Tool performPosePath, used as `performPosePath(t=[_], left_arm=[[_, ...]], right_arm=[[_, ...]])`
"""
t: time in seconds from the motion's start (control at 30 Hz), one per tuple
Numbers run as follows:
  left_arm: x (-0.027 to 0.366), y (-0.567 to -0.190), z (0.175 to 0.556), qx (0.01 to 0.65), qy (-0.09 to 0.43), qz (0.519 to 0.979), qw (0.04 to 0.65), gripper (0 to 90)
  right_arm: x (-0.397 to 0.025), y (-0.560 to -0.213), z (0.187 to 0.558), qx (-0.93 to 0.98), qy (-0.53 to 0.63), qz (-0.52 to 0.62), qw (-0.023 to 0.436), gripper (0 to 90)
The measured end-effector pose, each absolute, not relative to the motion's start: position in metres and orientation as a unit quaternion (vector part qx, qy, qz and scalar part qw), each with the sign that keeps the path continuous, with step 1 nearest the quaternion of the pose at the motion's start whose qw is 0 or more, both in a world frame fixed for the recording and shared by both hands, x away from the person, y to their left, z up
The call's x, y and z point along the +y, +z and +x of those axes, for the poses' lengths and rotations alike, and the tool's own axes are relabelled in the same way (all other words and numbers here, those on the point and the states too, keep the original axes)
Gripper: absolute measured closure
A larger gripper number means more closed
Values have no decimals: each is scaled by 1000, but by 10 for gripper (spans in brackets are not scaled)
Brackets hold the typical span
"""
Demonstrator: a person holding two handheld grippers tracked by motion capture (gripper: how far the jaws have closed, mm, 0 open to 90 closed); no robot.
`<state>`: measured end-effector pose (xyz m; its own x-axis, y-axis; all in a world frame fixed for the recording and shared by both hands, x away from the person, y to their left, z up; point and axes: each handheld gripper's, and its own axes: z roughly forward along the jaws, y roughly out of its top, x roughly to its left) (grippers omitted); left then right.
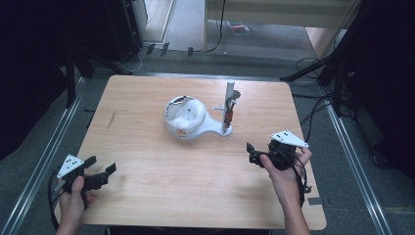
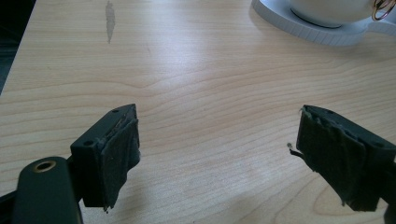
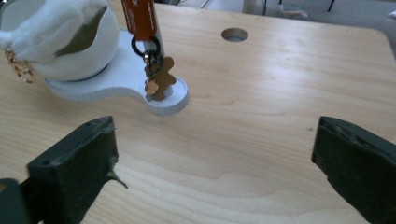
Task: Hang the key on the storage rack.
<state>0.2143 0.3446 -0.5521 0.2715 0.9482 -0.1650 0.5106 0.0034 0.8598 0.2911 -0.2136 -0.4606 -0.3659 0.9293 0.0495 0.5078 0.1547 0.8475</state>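
Hands hold left gripper (image 1: 103,165) and right gripper (image 1: 250,152) low, jaws apart.

The white stand (image 2: 322,29) and its bowl (image 2: 327,9) are cropped by the top edge.

The left gripper (image 1: 102,170), held in the left hand (image 1: 73,193) at about 7 o'clock, points toward 2 o'clock with jaws spread wide, while the right gripper (image 1: 250,153), gripped by the right hand (image 1: 281,169) at about 4 o'clock, points toward 9 o'clock, jaws likewise wide apart.
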Motion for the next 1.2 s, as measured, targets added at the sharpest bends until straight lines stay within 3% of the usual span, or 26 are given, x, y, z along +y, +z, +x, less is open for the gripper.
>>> performPosePath(t=[1.2], left_arm=[[344, -552, 214, 549, 248, 665, 441, 142]], right_arm=[[-326, -530, 243, 672, 393, 574, 254, 0]])
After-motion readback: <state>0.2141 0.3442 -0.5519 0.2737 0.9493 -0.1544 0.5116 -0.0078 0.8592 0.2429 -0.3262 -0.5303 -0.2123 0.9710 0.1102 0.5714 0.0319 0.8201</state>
